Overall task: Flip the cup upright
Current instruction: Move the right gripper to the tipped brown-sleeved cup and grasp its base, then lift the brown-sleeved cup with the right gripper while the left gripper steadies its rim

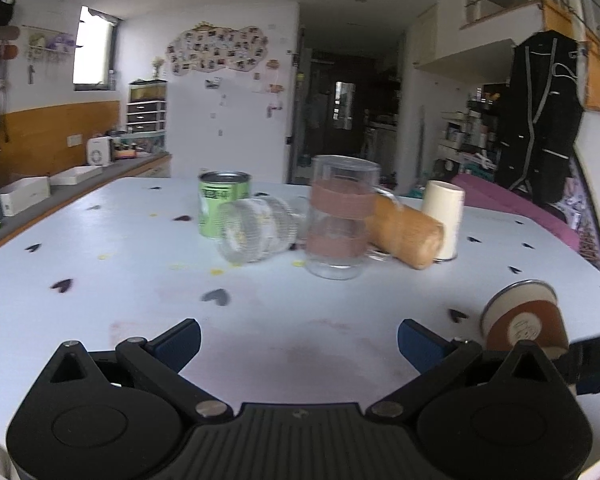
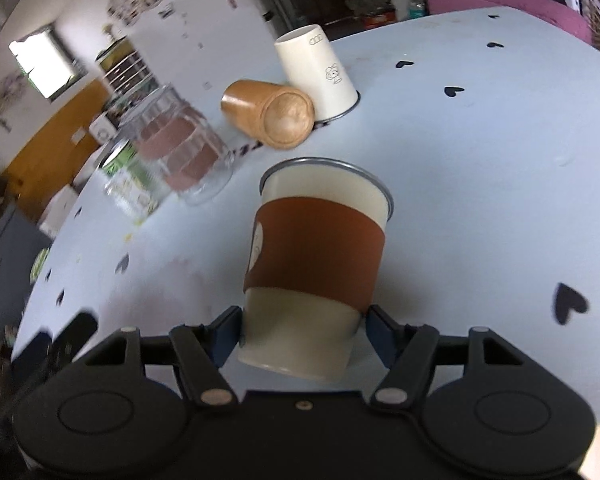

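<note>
**Cup gripped mid-flip**

The cream metal-rimmed cup with a brown sleeve (image 2: 316,256) sits tilted above the pale heart-print table (image 2: 480,184), its base pinched in the right gripper (image 2: 302,334). The left gripper (image 1: 299,340) gapes wide, empty. Slipping off the smooth base could drop it.

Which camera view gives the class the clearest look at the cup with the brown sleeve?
The right wrist view: the cup with the brown sleeve fills the centre, gripped near its base by the right claw, rim pointing away. The left wrist view shows it only small, at the right edge, partly hidden behind the claw housing.
</note>
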`<state>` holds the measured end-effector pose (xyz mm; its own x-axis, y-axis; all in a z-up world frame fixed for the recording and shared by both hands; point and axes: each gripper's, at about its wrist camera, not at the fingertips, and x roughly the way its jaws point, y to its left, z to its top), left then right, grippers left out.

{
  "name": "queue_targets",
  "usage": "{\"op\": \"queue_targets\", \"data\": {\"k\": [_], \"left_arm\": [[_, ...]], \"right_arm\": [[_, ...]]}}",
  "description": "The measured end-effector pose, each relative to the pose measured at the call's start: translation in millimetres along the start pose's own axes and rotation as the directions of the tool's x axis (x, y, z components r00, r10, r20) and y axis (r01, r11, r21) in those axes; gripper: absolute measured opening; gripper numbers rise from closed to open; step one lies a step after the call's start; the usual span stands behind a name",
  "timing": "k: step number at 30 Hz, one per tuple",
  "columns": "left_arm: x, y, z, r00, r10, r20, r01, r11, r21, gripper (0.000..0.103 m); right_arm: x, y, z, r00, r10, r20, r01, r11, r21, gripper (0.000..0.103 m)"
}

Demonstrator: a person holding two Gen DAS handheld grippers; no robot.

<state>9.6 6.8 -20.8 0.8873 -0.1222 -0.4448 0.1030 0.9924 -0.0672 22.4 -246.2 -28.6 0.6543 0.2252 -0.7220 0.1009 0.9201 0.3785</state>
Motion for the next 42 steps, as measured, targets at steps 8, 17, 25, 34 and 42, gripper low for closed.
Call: {"op": "queue_targets", "data": {"k": [8,17,25,34,42], "left_arm": [[20,-34,8,0.971,-0.198,-0.131,0.195,0.980,-0.040,0.103],[60,-71,18,0.899,-0.347,-0.269,0.308,0.935,-0.177,0.098],[81,-78,28,0.811,-0.483,-0.330,0.372,0.861,-0.346,0.094],[102,-93,20,0.718,-0.584,-0.379,0.408,0.794,-0.451,0.082],[105,-90,19,0.704,-0.610,-0.364,0.423,0.771,-0.476,0.077]], "right_arm": [[-21,-14,-21,0.999,0.041,0.019,-0.040,0.997,-0.071,0.063],[-29,-21,-35,0.994,0.072,0.077,-0.063,0.992,-0.113,0.063],[-32,-25,-40,0.990,0.052,0.130,-0.034,0.990,-0.135,0.063],[-33,-22,-45,0.987,0.046,0.151,-0.020,0.985,-0.170,0.063],[-35,-19,-48,0.987,0.044,0.157,-0.014,0.982,-0.188,0.062]]}}
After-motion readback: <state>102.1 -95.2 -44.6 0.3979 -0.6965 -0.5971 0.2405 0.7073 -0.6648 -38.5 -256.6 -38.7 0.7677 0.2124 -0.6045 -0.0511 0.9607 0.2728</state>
